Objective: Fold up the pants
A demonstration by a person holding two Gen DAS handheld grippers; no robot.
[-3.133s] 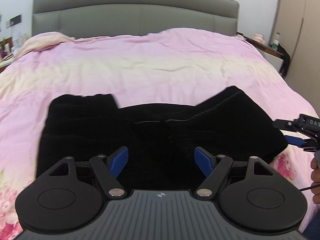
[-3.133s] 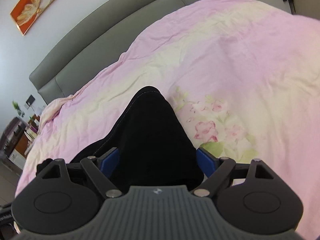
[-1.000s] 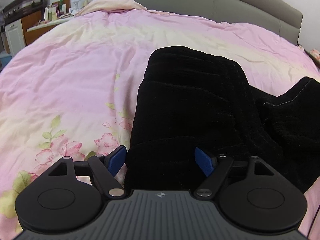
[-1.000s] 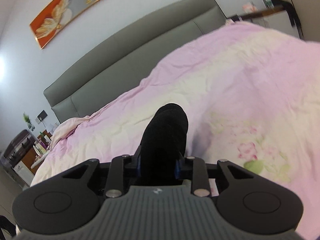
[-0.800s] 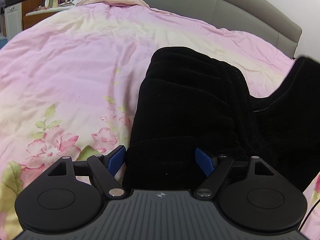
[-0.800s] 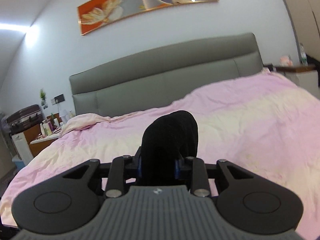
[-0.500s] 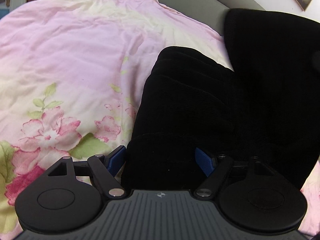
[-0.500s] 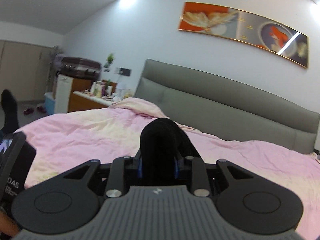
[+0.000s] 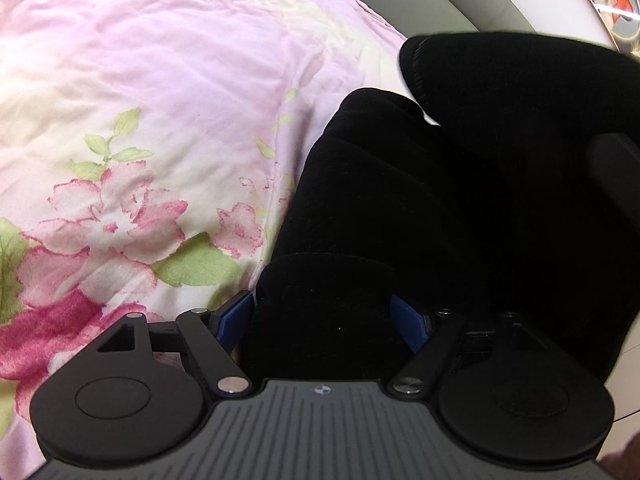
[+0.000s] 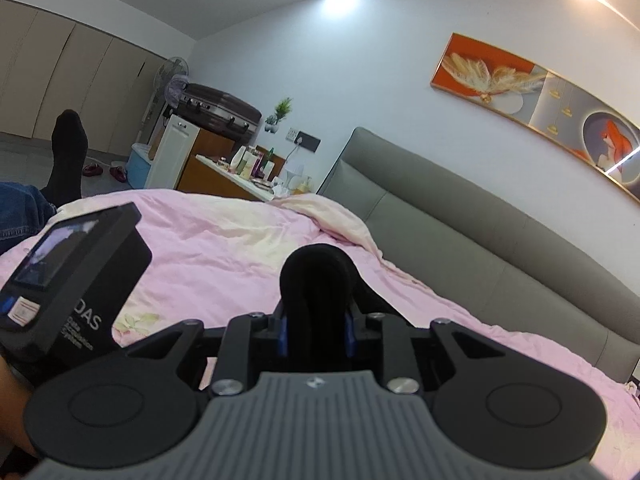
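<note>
The black pants [image 9: 420, 208] lie partly folded on the pink floral bed cover [image 9: 160, 92]. My left gripper [image 9: 320, 316] is open, its blue pads on either side of the near end of the folded stack. My right gripper [image 10: 316, 330] is shut on a fold of the black pants [image 10: 316, 280] and holds it raised above the bed. In the left wrist view that lifted part [image 9: 520, 92] hangs over the right side of the stack. The left gripper's body [image 10: 76, 280] shows at the left of the right wrist view.
A grey padded headboard [image 10: 480, 248] runs behind the bed. A cluttered side table [image 10: 248, 172] and cabinets stand beyond the bed's left side. A person's leg in jeans with a black sock [image 10: 68, 152] rests at the far left.
My right gripper closed on the pants' right end, lifted it and carried it left over the folded stack. My left gripper stayed open at the stack's near end.
</note>
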